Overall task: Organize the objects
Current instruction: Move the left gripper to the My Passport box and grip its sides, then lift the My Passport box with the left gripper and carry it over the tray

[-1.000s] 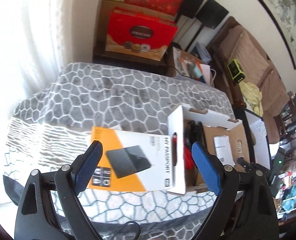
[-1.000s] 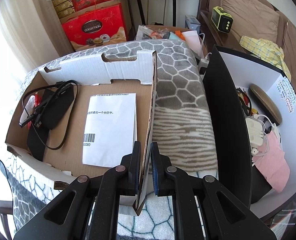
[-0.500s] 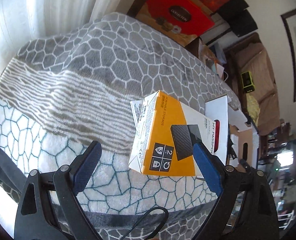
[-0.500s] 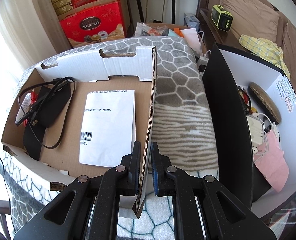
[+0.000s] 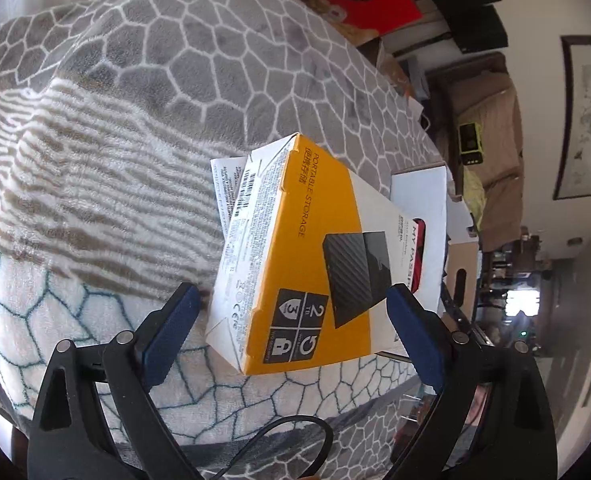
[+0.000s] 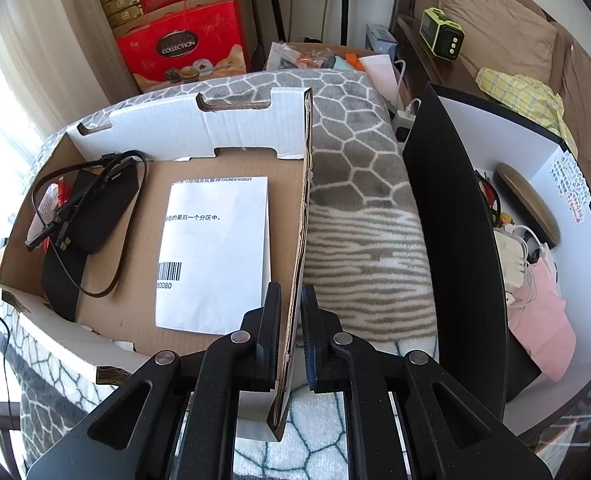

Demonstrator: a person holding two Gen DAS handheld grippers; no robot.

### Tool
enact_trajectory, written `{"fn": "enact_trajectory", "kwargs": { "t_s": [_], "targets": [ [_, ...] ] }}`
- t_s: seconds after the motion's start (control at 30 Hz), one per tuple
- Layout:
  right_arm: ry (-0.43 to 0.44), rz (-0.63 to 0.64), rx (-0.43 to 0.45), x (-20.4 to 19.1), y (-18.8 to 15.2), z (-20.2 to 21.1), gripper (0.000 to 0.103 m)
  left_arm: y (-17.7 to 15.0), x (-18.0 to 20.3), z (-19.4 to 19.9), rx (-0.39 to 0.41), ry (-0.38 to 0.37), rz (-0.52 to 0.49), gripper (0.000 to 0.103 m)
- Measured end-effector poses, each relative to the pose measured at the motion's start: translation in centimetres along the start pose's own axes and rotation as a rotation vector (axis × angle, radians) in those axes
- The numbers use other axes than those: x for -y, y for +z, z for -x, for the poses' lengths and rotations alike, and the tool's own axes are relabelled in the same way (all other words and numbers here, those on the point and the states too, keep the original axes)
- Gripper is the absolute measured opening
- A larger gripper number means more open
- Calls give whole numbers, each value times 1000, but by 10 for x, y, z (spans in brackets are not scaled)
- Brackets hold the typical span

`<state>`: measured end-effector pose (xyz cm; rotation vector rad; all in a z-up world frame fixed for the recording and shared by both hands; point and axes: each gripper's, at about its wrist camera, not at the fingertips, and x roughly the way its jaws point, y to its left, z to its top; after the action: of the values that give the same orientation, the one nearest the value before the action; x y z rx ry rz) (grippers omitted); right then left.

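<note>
Left gripper (image 5: 291, 312): jaws spread wide, blue pads either side of the orange-and-white hard-drive carton (image 5: 315, 264), neither pad pressing on it. The carton rests on the patterned blanket (image 5: 135, 120), tipped with one corner up, leaning against the white outer wall of the cardboard tray (image 5: 419, 216). A white printed flap (part of the carton, or a leaflet; cannot tell) shows behind its upper edge.

Right gripper (image 6: 291, 328): jaws nearly closed, clamped on the tray's right side wall (image 6: 305, 200), one finger inside the tray, one outside. Gripper pitched steeply downward.

Inside the tray: black hard drive (image 6: 99, 204) with a looped black cable (image 6: 87, 268) at the left; white printed sheet (image 6: 215, 252) flat on the floor at centre.

Just beside the tray, across a strip of blanket: black-and-white open box (image 6: 455, 220) holding chargers and a pink cloth.
</note>
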<state>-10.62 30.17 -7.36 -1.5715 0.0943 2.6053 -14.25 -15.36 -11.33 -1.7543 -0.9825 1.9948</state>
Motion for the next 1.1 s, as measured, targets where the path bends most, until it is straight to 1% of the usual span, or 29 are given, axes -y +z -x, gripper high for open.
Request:
{"fn": "enact_trajectory", "kwargs": {
  "t_s": [0.07, 0.17, 0.27, 0.33, 0.4, 0.6, 0.63, 0.7, 0.77, 0.8, 0.83, 0.9, 0.93, 0.97, 1.0, 1.1],
  "targets": [
    [1, -2, 0, 0, 0, 0, 9, 4, -1, -4, -23, -21, 16, 94],
    [4, -6, 0, 0, 1, -1, 9, 10, 2, -6, -35, -45, 19, 94],
    [1, -6, 0, 0, 1, -1, 9, 11, 5, -5, -34, -39, -1, 94],
    [-2, -5, 0, 0, 1, -2, 9, 11, 10, -2, -22, -44, -26, 94],
    [-4, -7, 0, 1, 2, -2, 9, 10, 14, 5, -4, -66, -40, 94],
    [-19, 5, -1, -1, 3, -3, 9, 13, 26, 39, 59, -187, -54, 93],
    [-20, 5, -1, -1, 3, -3, 9, 15, 29, 43, 66, -194, -56, 93],
    [-22, 4, 0, -1, 3, -3, 9, 17, 37, 47, 75, -182, -72, 91],
    [-19, 1, 1, 0, 3, -2, 9, 19, 47, 44, 50, -205, -94, 77],
    [-18, 0, 1, 0, 3, -2, 9, 18, 53, 43, 37, -211, -102, 75],
    [-17, -1, 1, 0, 3, -2, 9, 15, 59, 40, 33, -192, -120, 74],
    [-16, -3, 1, 0, 2, -2, 9, 12, 74, 30, 37, -89, -183, 70],
    [-16, -3, 0, 0, 2, -2, 9, 10, 79, 26, 43, -40, -203, 62],
    [-17, -3, 1, 0, 2, -2, 9, 9, 82, 23, 54, 0, -214, 46],
    [-18, -2, 0, 0, 3, -2, 9, 8, 84, 21, 63, 22, -218, 39],
    [-17, 0, 0, 0, 2, -2, 9, 7, 85, 23, 83, 9, -215, 37]
  ]
}}
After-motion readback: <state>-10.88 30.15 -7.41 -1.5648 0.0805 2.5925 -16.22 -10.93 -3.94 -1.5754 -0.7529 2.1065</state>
